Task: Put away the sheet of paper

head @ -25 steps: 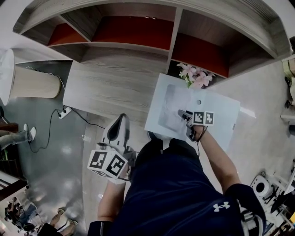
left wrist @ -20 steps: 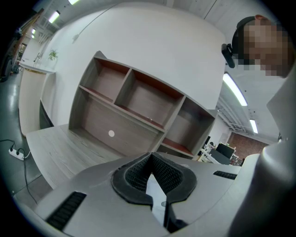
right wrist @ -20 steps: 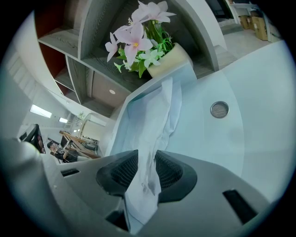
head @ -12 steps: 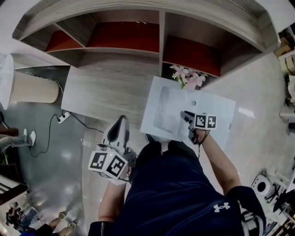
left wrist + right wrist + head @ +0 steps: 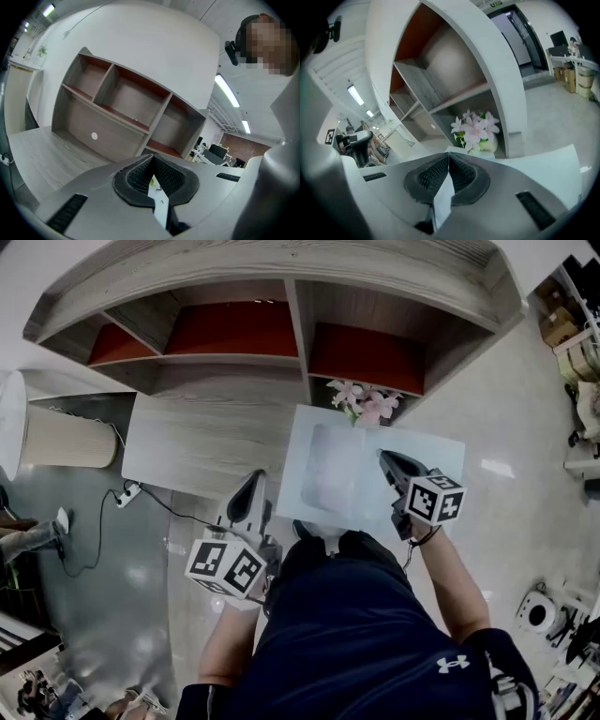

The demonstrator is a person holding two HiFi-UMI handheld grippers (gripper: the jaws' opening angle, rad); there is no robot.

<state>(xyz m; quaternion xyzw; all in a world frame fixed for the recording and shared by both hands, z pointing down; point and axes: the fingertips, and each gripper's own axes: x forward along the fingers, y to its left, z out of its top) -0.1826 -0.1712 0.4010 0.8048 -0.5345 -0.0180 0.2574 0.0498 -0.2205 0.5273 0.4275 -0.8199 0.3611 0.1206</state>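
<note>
The sheet of paper point(image 5: 333, 474) hangs in the air in front of the person, held only by the right hand-held gripper point(image 5: 386, 461), whose jaws are shut on a fold of it. Most of the sheet spreads unsupported to that gripper's left, and some to its right.

A single pinch is likely the weak point. The free left part may sag or swing on a quick move, or the paper may slide out of the jaws.

The pink flowers point(image 5: 364, 401) stand just beyond the sheet's far edge, ahead of the right hand-held gripper. A push straight forward could brush them or tip their pot.

The left hand-held gripper point(image 5: 253, 484) sits left of the sheet and apart from it, jaws together and empty, so it gives no support.

Ahead and to the left lies the bare wooden counter point(image 5: 206, 427). Beyond it the shelf unit point(image 5: 281, 306) has open compartments, split by an upright divider the sheet must clear.
</note>
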